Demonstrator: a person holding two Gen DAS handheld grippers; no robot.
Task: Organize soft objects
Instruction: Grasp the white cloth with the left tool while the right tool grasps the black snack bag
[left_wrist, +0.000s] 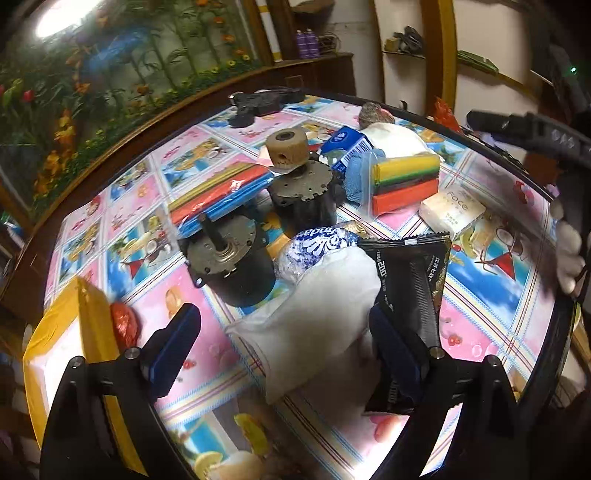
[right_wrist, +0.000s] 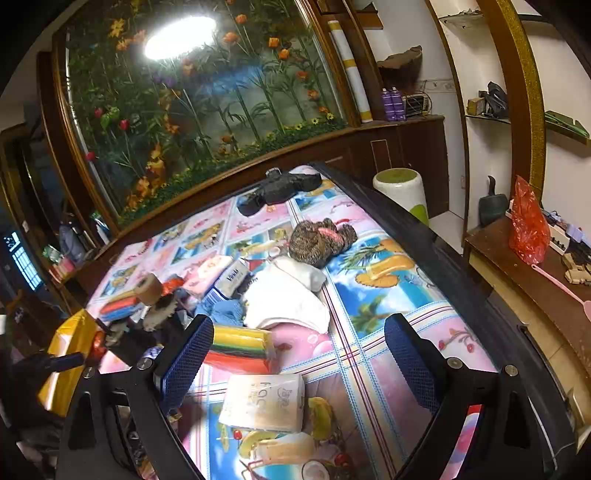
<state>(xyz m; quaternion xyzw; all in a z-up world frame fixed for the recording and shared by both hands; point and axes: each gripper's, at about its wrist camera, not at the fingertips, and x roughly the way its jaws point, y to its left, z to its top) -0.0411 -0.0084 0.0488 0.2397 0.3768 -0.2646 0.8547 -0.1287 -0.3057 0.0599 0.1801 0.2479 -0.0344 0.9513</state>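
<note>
Left gripper over the near part of the patterned table, tilted down, jaws spread wide with nothing clamped. Between the two blue pads, a white soft cloth, crumpled, lying on the tablecloth; right pad touching or nearly touching its edge, cannot tell which; left pad well clear. Just beside the cloth, a black sachet and a blue-and-white wrapped pack, both partly overlapping it.

Likely handling of the cloth: light, limp, no stiffness, apt to drape and trail when lifted; not fragile, not slippery against the ridged pads. Best hold judged to be the thick bunched middle rather than a thin edge, with a deep bite so folds do not slide out. Risk of pinching the black sachet along with it, since that lies against the right pad.

Close behind, two heavy-looking metal motors, hard, not of the soft kind; best left alone. Farther back, a stack of coloured sponges in a clear bag and a pale tissue pack, both soft and squashy by appearance.

Right gripper held above the table, jaws likewise wide apart and empty; below and ahead of it the same sponges and tissue pack, with a folded white towel and a brown plush toy beyond
</note>
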